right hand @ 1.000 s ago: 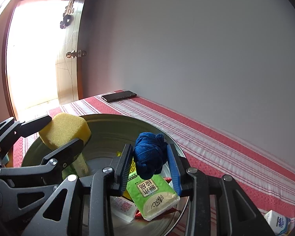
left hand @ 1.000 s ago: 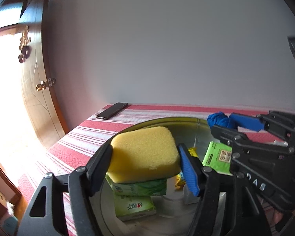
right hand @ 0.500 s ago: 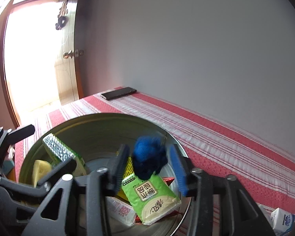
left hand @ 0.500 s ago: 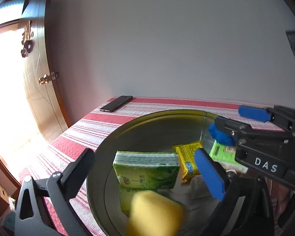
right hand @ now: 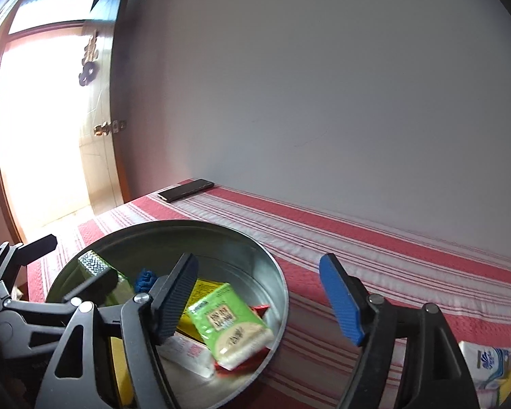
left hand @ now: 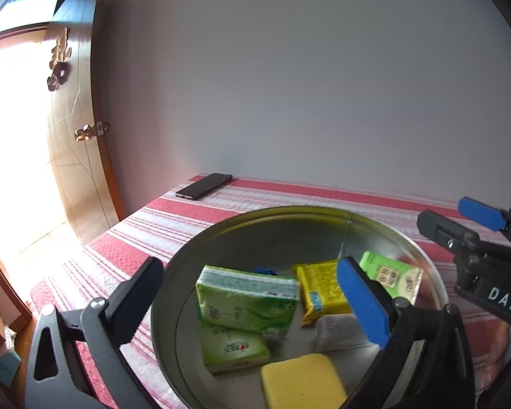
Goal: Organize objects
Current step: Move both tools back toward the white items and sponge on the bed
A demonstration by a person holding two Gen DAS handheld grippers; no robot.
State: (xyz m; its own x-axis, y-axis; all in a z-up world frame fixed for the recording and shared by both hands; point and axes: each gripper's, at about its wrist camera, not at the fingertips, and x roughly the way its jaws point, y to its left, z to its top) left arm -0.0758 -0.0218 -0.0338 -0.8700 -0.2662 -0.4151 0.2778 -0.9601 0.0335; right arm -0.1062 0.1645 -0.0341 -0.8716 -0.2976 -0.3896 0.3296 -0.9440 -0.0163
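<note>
Both sets of tongs are standing apart and gripping nothing. The left tongs (left hand: 252, 303) are hovering over the near-left rim of the metal basin (left hand: 323, 213), one finger outside the wall and the blue-padded finger above the contents. The right tongs (right hand: 259, 301) are hanging over the basin's right edge, the dark finger above the interior and the blue pad above the striped red-and-white cloth (right hand: 374, 248) covering the surface.

Inside the basin, the yellow sponge (left hand: 301, 381) is lying flat on the bottom at the near side. Just behind it two green tissue packs (left hand: 245, 298) are sitting stacked, the upper one tilted. A yellow packet (left hand: 318, 289) is lying beside them, with a green sachet (left hand: 390, 274) leaning toward the right wall and a white packet (left hand: 337, 335) below it. The blue bundle (right hand: 145, 279) is resting at the back, mostly hidden behind the tissue packs.

A black phone (left hand: 204, 185) is lying on the cloth near the far corner, well apart from the basin. A blue-and-white packet (right hand: 487, 361) is lying on the cloth at the right.
</note>
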